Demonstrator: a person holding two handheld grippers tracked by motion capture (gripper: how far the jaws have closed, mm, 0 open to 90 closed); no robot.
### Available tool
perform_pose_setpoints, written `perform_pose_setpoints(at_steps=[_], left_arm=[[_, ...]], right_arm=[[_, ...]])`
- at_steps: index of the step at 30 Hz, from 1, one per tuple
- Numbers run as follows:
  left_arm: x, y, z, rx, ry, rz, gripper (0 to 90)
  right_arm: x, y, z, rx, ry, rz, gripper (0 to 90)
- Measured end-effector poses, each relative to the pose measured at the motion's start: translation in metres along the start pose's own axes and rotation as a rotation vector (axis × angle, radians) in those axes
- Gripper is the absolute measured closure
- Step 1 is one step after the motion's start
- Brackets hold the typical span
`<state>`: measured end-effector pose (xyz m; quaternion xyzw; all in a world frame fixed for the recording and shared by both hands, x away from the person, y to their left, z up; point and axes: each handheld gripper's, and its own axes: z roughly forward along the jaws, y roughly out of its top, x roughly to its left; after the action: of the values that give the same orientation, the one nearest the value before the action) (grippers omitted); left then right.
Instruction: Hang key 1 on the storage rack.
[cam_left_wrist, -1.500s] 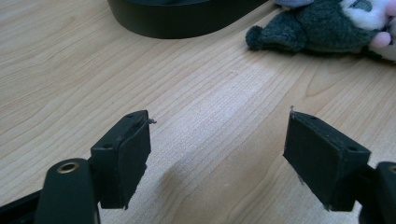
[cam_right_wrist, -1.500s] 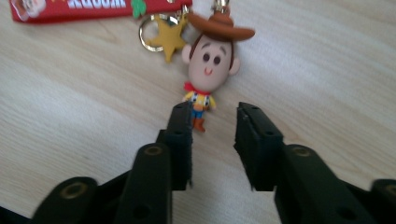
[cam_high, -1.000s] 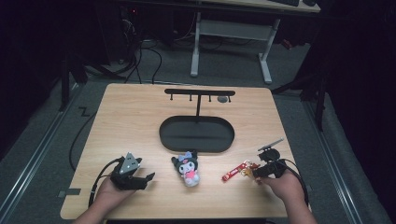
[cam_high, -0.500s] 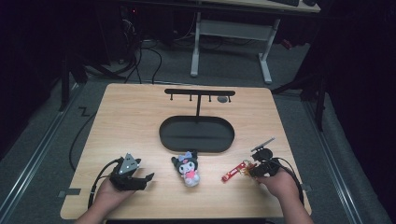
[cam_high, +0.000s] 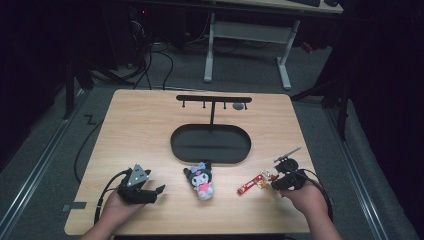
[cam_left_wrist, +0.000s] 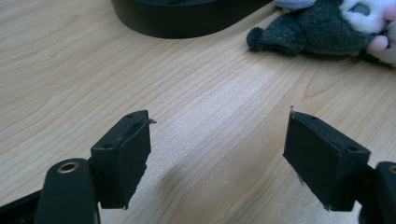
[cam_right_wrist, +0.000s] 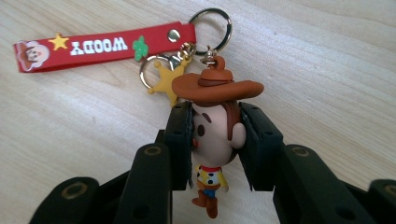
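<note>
Right gripper (cam_right_wrist: 215, 144) pinches the Woody keychain (cam_right_wrist: 212, 121) by the figure's head, jaws just closed in on it, pads pressing both sides of the head; its red strap (cam_right_wrist: 105, 46) and rings lie flat on the desk (cam_high: 150, 130) at the near right. Left gripper (cam_left_wrist: 217, 158) is spread wide with nothing between its jaws, low over bare wood at the near left. Black oval tray (cam_high: 210, 143) at desk center holds no loose items, only the upright hook stand (cam_high: 213, 100) rising from it; plush toy (cam_high: 200, 180) lies just in front of the tray, outside it.
</note>
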<state>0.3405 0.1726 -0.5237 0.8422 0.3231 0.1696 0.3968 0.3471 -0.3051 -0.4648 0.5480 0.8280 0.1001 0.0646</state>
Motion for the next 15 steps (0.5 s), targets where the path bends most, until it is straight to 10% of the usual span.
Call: perform_pose_setpoints(at_steps=[15], left_arm=[[0.002,0.000,0.001,-0.003,0.001,-0.001,23.3]], right_arm=[[0.009,0.006,-0.044,-0.026,-0.009,-0.025,67.4]])
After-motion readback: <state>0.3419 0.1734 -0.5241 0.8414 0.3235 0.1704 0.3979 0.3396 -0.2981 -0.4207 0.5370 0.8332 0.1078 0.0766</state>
